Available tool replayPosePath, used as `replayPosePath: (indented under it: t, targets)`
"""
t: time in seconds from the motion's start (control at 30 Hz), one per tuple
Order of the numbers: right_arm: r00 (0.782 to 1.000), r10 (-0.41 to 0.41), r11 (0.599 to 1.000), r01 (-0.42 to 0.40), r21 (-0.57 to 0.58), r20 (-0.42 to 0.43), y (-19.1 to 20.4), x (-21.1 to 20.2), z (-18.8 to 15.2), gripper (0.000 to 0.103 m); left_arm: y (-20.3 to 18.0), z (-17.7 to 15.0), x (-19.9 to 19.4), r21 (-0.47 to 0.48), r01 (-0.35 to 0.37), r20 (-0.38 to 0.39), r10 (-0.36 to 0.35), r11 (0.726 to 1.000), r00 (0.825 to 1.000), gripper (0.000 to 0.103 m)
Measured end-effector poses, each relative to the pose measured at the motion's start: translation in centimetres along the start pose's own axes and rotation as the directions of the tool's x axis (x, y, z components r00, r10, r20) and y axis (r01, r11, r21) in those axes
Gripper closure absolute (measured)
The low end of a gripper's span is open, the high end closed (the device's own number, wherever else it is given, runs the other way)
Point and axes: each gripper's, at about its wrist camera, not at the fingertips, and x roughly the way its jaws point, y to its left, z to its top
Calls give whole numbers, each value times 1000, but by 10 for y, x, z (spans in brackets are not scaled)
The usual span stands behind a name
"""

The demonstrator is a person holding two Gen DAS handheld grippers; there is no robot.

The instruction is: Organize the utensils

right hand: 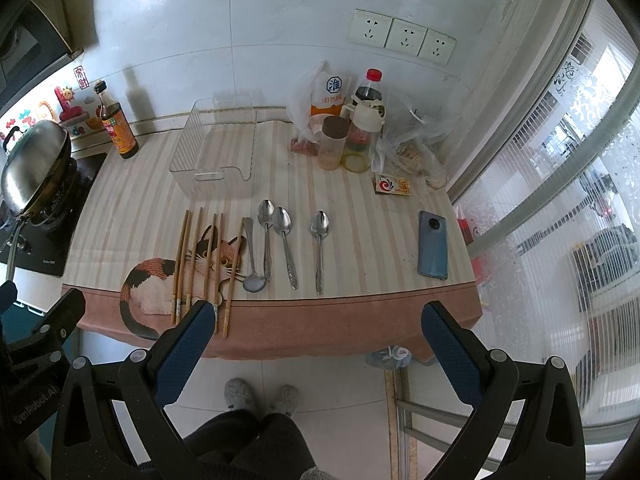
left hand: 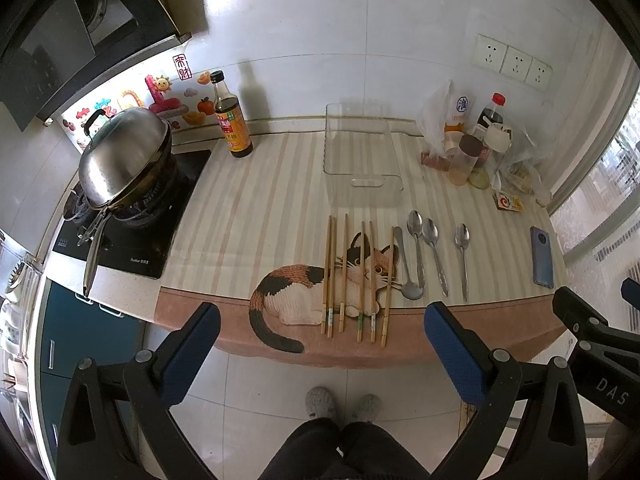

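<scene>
Two handheld grippers are being held back from the near edge of the desk point(left hand: 192, 240), above a tiled floor where a person's slippered feet are being seen. The left gripper point(left hand: 320, 356) is being carried with its blue-padded fingers point(left hand: 192, 356) spread wide and empty; the right gripper point(right hand: 316, 356) is likewise being kept wide apart, with nothing between its fingers point(right hand: 452, 356).

Just beyond, six wooden chopsticks point(left hand: 352, 280) are lying side by side on a cat-patterned cloth point(left hand: 288, 292), their ends reaching over the near edge. Right of them, four metal spoons point(right hand: 284, 240) are being shown in a loose row; the leftmost is turned bowl-near, touching the nearest chopstick, while the rightmost is lying apart. A blue phone point(right hand: 432, 244) is resting near the right edge.

Farther back, a clear plastic bin point(left hand: 360, 160) is standing empty, apparently the intended holder. The sorting is judged not yet begun. A sound opening move is being suggested by the layout: chopsticks being pinched at their overhanging ends, where the fingers can close without scraping the cloth, then being lowered lengthwise into the bin.

At the far wall, a soy sauce bottle point(left hand: 232, 120) and a cluster of condiment jars point(right hand: 352, 136) are being left well clear.
</scene>
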Motion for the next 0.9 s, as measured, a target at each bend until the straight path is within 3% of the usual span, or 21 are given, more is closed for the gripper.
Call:
replayPosePath:
  t: [0.47, 0.63, 0.77, 0.9]
  targets:
    - [1000, 2, 1000, -2, 2, 0, 0, 1, -1, 0, 0, 1, 1, -3, 0, 1, 0, 1000, 1000, 0]
    - [1000, 22, 1000, -22, 13, -3, -3, 10, 2, 0, 4, 10, 8, -34, -39, 72, 42, 999, 997, 0]
    - [997, 83, 995, -83, 63, 7, -9, 31, 6, 0, 18, 22, 44, -70, -132, 108, 140, 989, 984, 0]
    - [988, 155, 982, -152, 108, -18, -8, 78, 9, 0, 34, 29, 108, -53, -173, 1, 173, 983, 985, 0]
